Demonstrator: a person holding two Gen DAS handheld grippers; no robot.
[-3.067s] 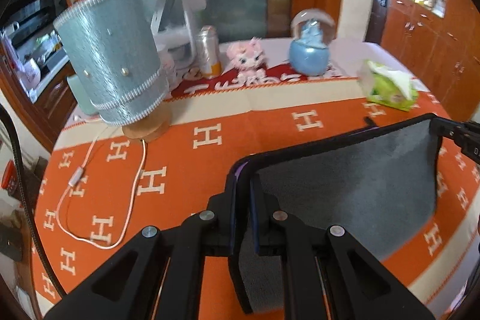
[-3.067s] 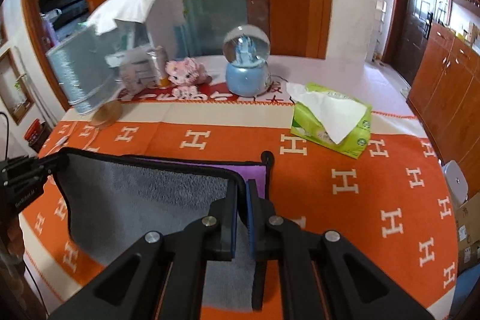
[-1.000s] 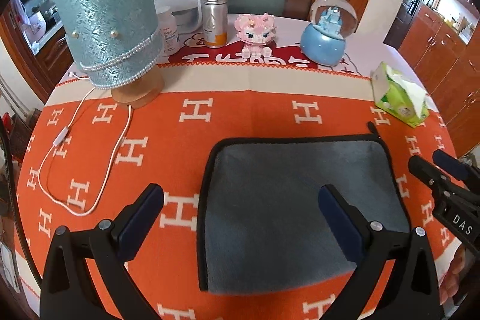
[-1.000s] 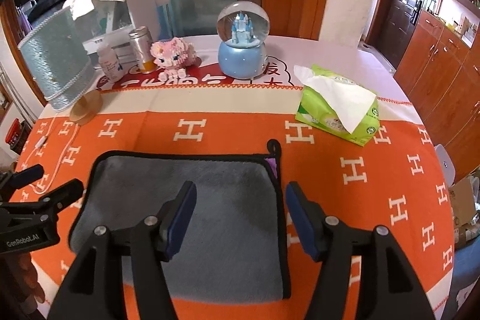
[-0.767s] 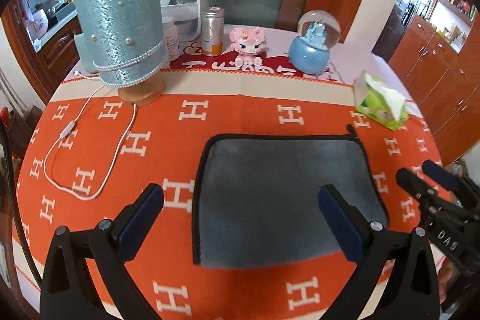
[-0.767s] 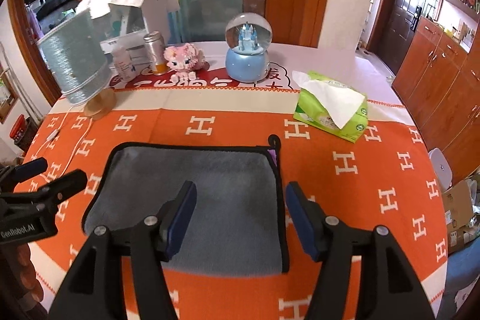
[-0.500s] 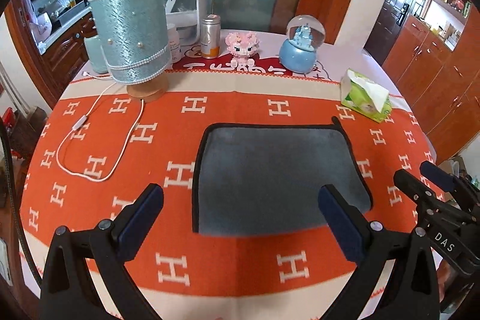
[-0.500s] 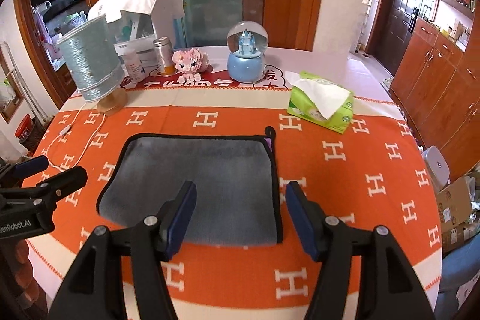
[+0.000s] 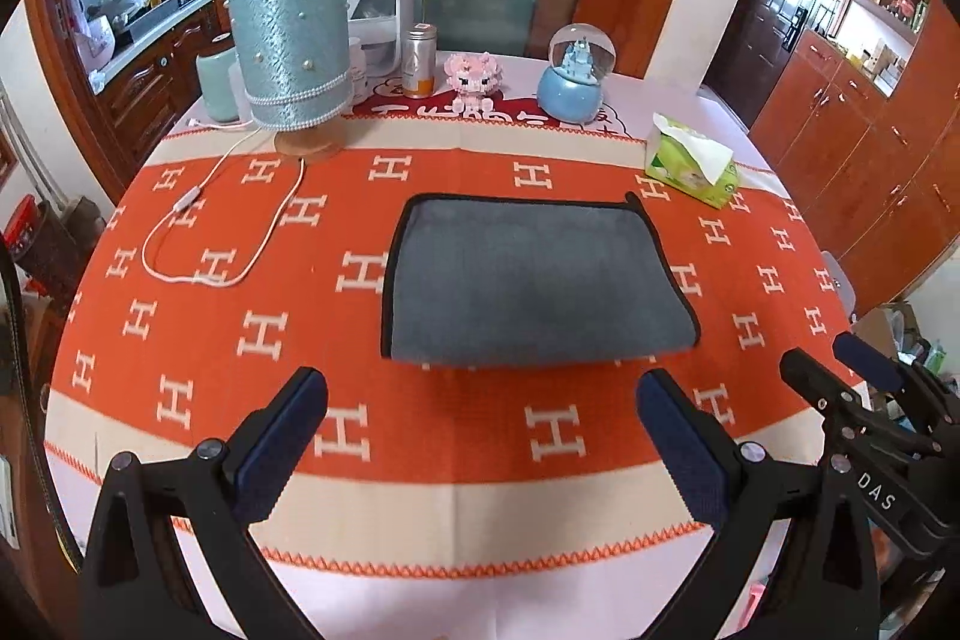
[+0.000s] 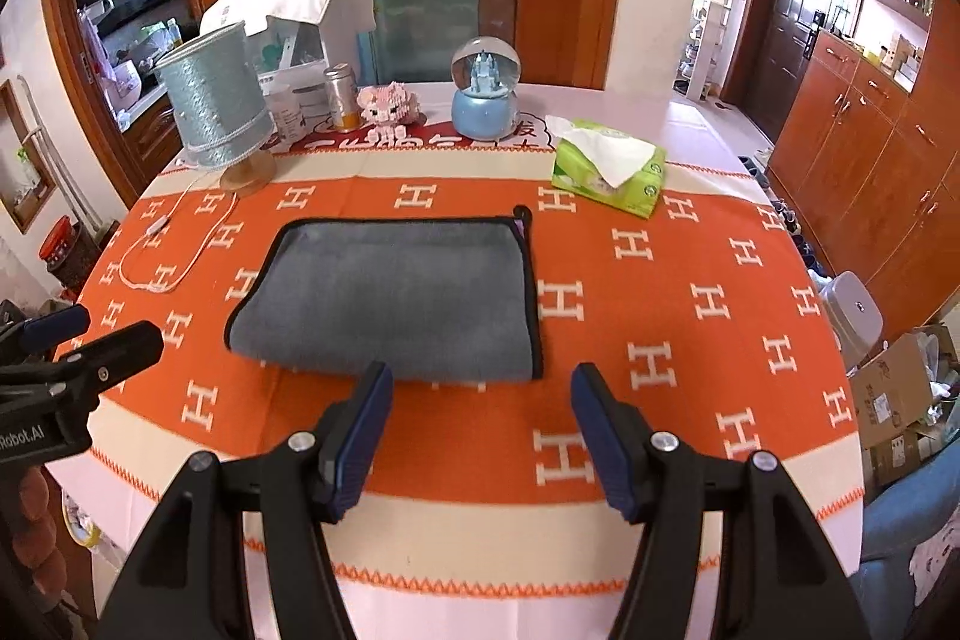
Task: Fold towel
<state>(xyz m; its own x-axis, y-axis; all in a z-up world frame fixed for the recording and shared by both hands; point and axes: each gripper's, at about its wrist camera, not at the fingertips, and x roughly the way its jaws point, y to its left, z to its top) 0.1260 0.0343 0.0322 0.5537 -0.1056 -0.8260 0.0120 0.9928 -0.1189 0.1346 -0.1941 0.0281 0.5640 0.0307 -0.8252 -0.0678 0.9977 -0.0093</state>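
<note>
Currently, towel: a grey plush towel with black edging is seen lying flat and folded on the orange tablecloth with white H marks; its folded edge is turned toward the grippers, and a small black loop is seen at its far right corner.
Left gripper: the black left gripper with dark blue pads is held above the near edge of the tablecloth, on the near side of the towel and apart from it; its jaws are spread wide and nothing is gripped.
Right gripper: the black right gripper with dark blue pads is held level, pointing at the towel's near right corner; it is released, with the jaws parted and clear of the cloth.
Mutual view: each gripper is caught at the edge of the other's camera, the right one to the right of the towel and the left one to its left.
Lamp: a pale blue fabric lamp on a wooden base is placed beyond the towel to its left, with a white cord trailing toward the towel's left side.
Tissue pack: a green tissue pack with a white sheet pulled up is set beyond the towel's far right corner.
Snow globe: a blue snow globe is set behind the towel, with a pink toy figure to its left.
</note>
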